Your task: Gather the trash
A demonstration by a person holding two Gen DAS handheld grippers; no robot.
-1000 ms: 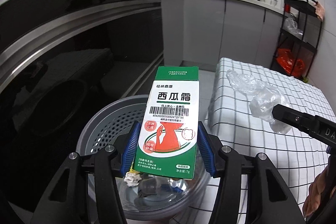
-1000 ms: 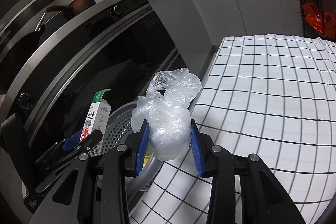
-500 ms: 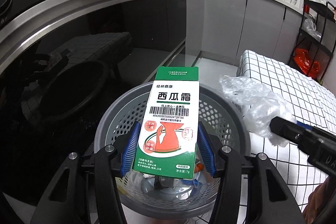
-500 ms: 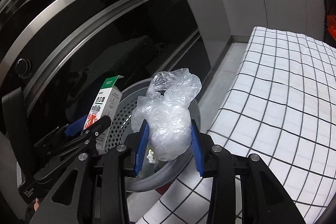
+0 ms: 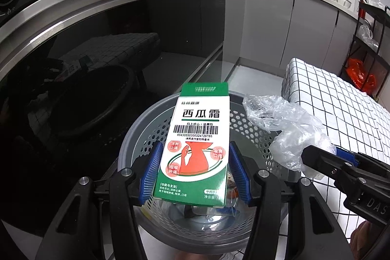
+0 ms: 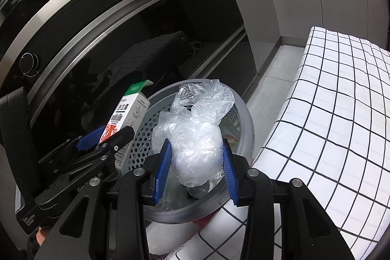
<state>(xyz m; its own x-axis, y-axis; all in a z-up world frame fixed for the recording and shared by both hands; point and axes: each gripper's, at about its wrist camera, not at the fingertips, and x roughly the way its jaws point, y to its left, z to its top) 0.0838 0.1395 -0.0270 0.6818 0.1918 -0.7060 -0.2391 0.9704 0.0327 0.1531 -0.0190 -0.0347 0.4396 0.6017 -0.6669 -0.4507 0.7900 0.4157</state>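
My left gripper is shut on a green and white medicine box and holds it upright over the grey perforated trash basket. My right gripper is shut on a crumpled clear plastic bag above the same basket. The bag and right gripper show at the right of the left wrist view. The box and left gripper show at the left of the right wrist view. Some trash lies in the basket bottom.
A table with a black-and-white checked cloth stands right of the basket. A dark glossy oven front fills the left. Grey cabinets and a black rack stand behind.
Both grippers moved left from over the table to above the basket, each still holding its item.
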